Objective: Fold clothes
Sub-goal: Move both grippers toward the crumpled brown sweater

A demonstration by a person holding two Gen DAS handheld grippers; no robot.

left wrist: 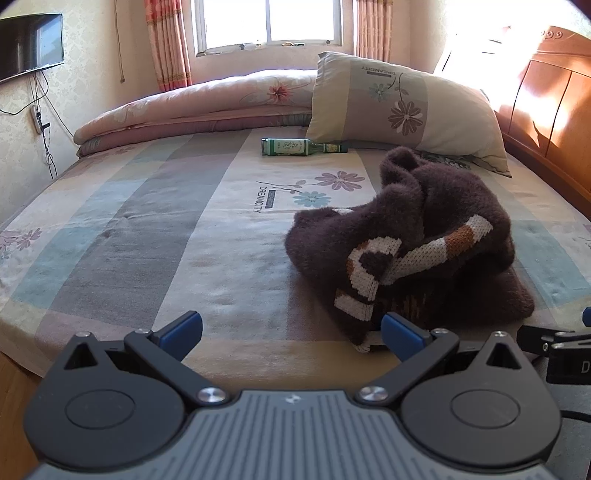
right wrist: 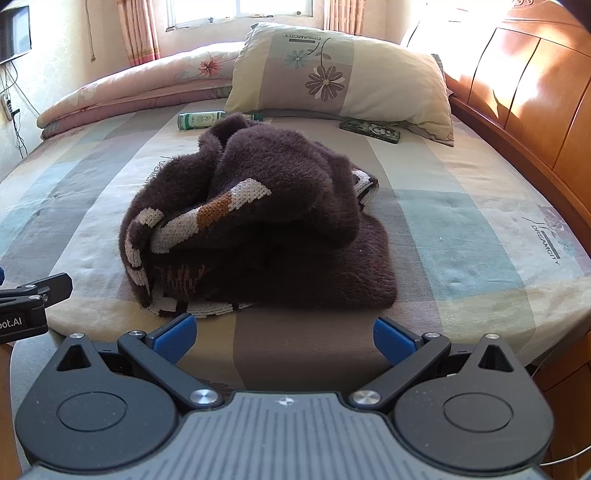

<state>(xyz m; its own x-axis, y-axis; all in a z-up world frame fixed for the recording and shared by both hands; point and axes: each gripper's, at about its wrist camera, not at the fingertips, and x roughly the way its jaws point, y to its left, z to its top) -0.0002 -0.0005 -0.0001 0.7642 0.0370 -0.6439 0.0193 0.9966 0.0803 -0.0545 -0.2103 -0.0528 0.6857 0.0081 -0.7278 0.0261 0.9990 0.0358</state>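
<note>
Plainly, the dark brown fuzzy sweater (right wrist: 258, 221) lies crumpled in a heap on the near part of the bed (right wrist: 461, 221), its cream, brown and orange knitted trim twisting across the front of the pile and peeking out along its near bottom edge. The same sweater (left wrist: 406, 236) sits to the right of centre in the left wrist view. The right gripper (right wrist: 284, 339) hangs just in front of the heap over the bed's near edge, its blue-padded fingers (right wrist: 175, 336) spread wide and holding nothing. The left gripper (left wrist: 291, 332) sits beside the pile's left near corner, jaws likewise wide apart and empty; its right blue pad (left wrist: 402, 336) is close to the trim, though contact cannot be judged. Each gripper's black frame shows at the edge of the other's view.

Behind the sweater a green bottle (left wrist: 295, 146) lies on its side on the striped floral sheet. A large flowered pillow (right wrist: 343, 74) leans toward the wooden headboard (right wrist: 535, 92), with a dark patterned flat object (right wrist: 371, 130) at its foot. A rolled pink quilt (left wrist: 192, 103) runs along the far side beneath the window (left wrist: 269, 22). A dark screen (left wrist: 29, 44) hangs on the left wall.
</note>
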